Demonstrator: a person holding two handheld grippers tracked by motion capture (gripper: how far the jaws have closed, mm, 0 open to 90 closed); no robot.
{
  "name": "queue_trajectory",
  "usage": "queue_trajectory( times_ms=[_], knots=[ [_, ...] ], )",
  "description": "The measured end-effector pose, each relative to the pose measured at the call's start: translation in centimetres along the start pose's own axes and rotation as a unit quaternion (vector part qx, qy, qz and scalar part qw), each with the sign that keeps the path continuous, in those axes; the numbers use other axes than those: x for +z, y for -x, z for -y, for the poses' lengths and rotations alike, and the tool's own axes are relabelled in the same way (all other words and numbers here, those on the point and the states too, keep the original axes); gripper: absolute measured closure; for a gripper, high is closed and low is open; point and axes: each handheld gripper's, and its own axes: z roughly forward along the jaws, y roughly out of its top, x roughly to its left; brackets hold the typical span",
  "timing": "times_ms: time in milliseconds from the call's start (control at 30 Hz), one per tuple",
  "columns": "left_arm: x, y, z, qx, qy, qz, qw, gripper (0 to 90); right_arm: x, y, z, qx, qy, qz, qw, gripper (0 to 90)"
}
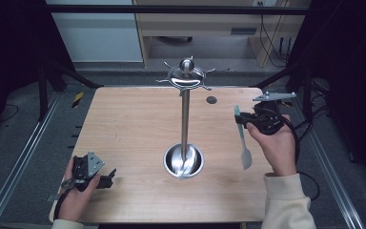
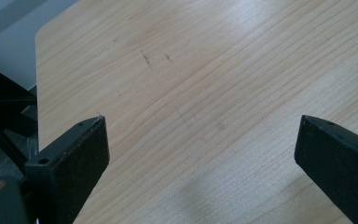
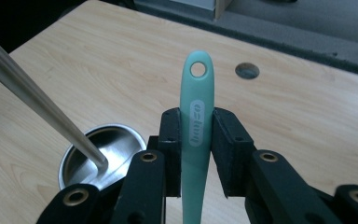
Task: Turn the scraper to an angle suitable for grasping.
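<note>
The right gripper (image 1: 246, 119), at the right of the high view, is clamped on the handle of a mint-green silicone spatula with a pale blade (image 1: 242, 138) — the blade hangs toward the lower part of the frame, clear of the light wooden table (image 1: 128, 129). In the right gripper view the handle (image 3: 196, 121) stands between the pads with its hanging hole at the top. At centre frame is a polished steel utensil stand with a bowl base and a ring of hooks (image 1: 185, 95). The left gripper (image 1: 106, 179), lower left, rests with jaws wide apart and nothing between them. The likely aim is hanging the spatula by its hole. The smooth handle could pivot or slip in the grip, and a missed hook could knock the slim stand — or drop the spatula.
</note>
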Motion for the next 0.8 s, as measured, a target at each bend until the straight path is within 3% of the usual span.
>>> queue_trajectory(
  times_ms=[333, 500, 667, 800],
  knots=[
    [-0.3, -0.1, 0.3, -0.005, 0.005, -0.001, 1.0, 2.8, -0.9, -0.3, -3.7, -0.006, 0.053, -0.007, 0.9985, 74.2],
    [0.0, -0.1, 0.4, -0.009, -0.002, -0.001, 1.0, 2.8, -1.4, -0.4, -3.5, -0.009, 0.063, -0.014, 0.9979, 74.2],
    [-0.4, -0.4, 0.3, -0.015, 0.008, -0.006, 0.9998, 2.8, -2.1, -0.6, -2.7, -0.003, 0.072, -0.024, 0.9971, 74.2],
    [-0.5, -0.7, 0.4, -0.022, 0.011, -0.007, 0.9997, 2.8, -2.6, -1.3, -2.4, -0.012, 0.083, -0.028, 0.9961, 74.2]
  ],
)
